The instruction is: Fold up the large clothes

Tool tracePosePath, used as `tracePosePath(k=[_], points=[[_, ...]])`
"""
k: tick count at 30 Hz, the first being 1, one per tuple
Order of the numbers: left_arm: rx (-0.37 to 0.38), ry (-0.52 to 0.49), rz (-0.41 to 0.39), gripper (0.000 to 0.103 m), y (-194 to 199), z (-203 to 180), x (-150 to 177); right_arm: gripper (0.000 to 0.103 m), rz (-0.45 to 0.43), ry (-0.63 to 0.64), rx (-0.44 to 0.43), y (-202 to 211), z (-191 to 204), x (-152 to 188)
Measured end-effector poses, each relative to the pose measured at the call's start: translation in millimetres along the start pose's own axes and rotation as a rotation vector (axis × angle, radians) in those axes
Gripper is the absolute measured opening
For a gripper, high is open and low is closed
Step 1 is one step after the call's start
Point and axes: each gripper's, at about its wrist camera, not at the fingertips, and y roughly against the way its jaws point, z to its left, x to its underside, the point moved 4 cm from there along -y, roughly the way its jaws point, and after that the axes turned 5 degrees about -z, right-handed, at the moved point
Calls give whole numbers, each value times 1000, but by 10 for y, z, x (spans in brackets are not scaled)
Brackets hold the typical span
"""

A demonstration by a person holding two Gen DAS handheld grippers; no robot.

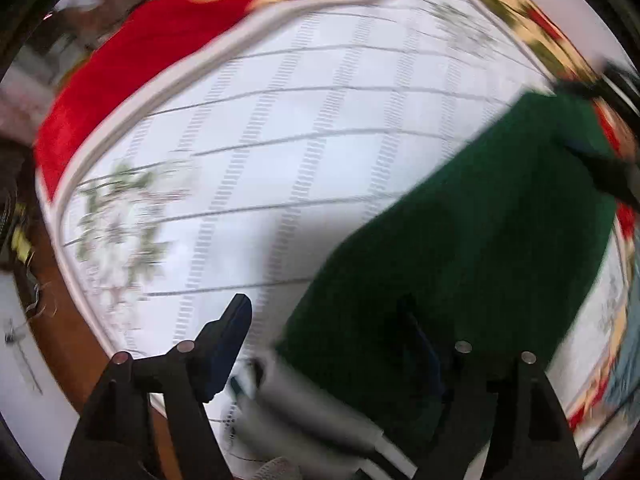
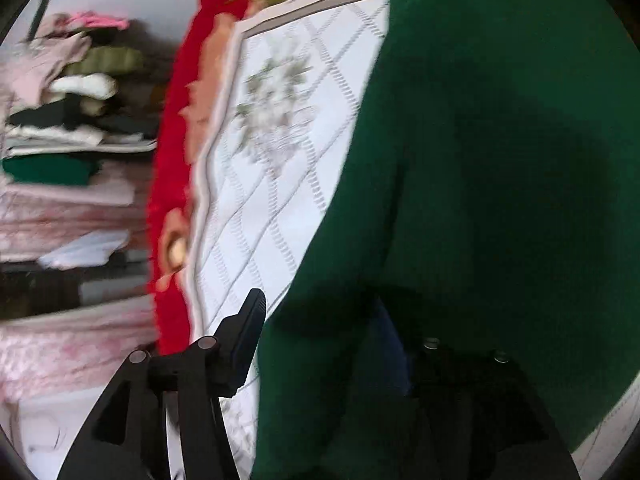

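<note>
Both wrist views are smeared by motion blur, so fine detail is lost. In the left wrist view the left gripper (image 1: 324, 344) has its jaws spread wide; one blue-padded finger stands over the white quilted mat (image 1: 280, 128) at about 7 o'clock of the picture, and the other finger lies dark against the dark green garment (image 1: 480, 240) toward 5 o'clock. Whether cloth lies between the pads cannot be told from this picture, but the pads do not press together. The green garment lies on the mat, filling the picture from 3 to 6 o'clock, with a pale grey-white edge at its near end by the gripper. A red blanket (image 1: 152, 52) with a floral print shows beyond the mat's piped border from 9 to 1 o'clock. In the right wrist view the right gripper (image 2: 320, 344) is also parted: one finger is clear over the mat at 7 o'clock, the other is sunk in shadow over the green cloth at 5 o'clock, and any hold on it cannot be made out. A pile of folded clothes (image 2: 68, 120) sits at 9 o'clock, beyond the red blanket's edge.
</note>
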Motion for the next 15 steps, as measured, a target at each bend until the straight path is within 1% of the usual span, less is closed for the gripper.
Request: tracePosePath(k=[1,2,3,4,5,7,8,9,10,11,12,13,14,15], points=[[-23,31,4,74,16,123,-8,58,8,10,12,79,-36,38],[-32,55,4,76,28,215,1,58,3,22,7,195,-92,87],[-42,78,-1,84,46,297,13,58,-10,28,17,325,-176,127],[-67,94,-10,88,66,358,47,58,-28,28,33,440,-260,161],[-76,94,-19,89,70,387,58,60,-59,24,60,611,-406,210],[-116,38,-21,89,-11,341,72,72,-119,2,130,879,-684,282],[-144,-8,-21,90,-120,284,74,74,-149,-16,159,999,-839,315],[-181,-50,-18,91,-279,232,89,75,-194,-54,210,1162,-1115,339],[-198,-61,-1,91,-383,200,112,76,-213,-81,243,1227,-1296,359],[-194,-52,12,91,-476,183,118,76,-227,-124,266,1265,-1553,379],[-194,-42,6,91,-518,165,108,76,-229,-154,273,1274,-1700,376],[-208,-49,-1,91,-514,145,91,76,-227,-210,269,1243,-1948,386],[-216,-58,-10,91,-489,122,80,76,-225,-261,226,1188,-2134,383],[-226,-67,-23,91,-447,87,69,76,-226,-309,125,1102,-2279,366]])
